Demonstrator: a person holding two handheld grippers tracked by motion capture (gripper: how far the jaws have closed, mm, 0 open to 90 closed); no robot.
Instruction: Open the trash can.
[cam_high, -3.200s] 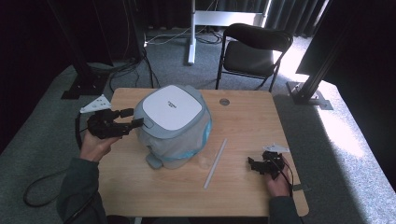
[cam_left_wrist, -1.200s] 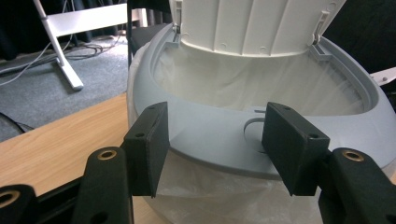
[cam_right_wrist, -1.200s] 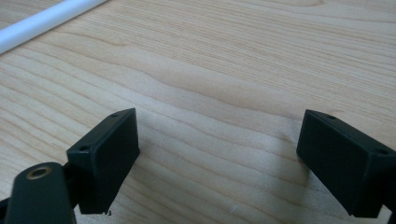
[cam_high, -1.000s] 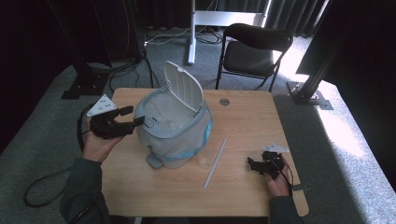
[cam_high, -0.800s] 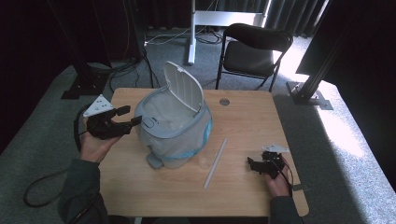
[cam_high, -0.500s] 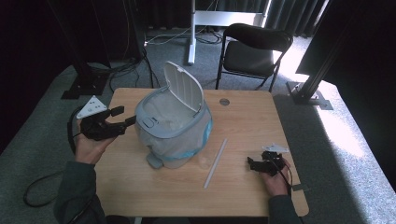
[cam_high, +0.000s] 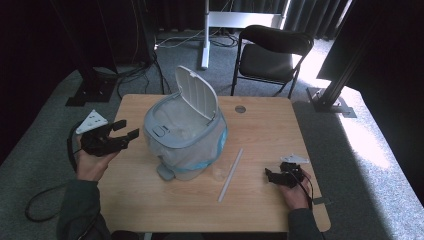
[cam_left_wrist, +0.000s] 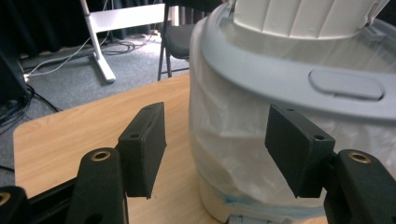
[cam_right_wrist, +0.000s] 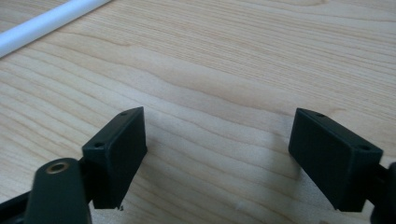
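Observation:
A grey and white bin (cam_high: 185, 135) lined with a clear bag stands on the wooden table (cam_high: 280, 130), left of the middle. Its white lid (cam_high: 197, 97) is tipped up and open. My left gripper (cam_high: 127, 129) hovers at the table's left edge, a short way from the bin, open and holding nothing. In the left gripper view the left gripper (cam_left_wrist: 217, 140) faces the bin's (cam_left_wrist: 289, 79) bagged side. My right gripper (cam_high: 270, 176) rests low near the front right, open. Its jaws (cam_right_wrist: 215, 149) have just been closing a little over bare wood, nothing between them. A white stick (cam_high: 230, 175) lies between bin and right hand.
A black folding chair (cam_high: 272, 50) and a white stand post (cam_high: 205, 35) are on the floor behind the table. A round hole (cam_high: 240, 108) sits in the tabletop at the back. Cables trail on the grey carpet at left.
The bin's lid, down in the oldest frame, now stands open. My left gripper has drawn back leftward and slightly down, away from the bin's rim. The right hand has stayed put.

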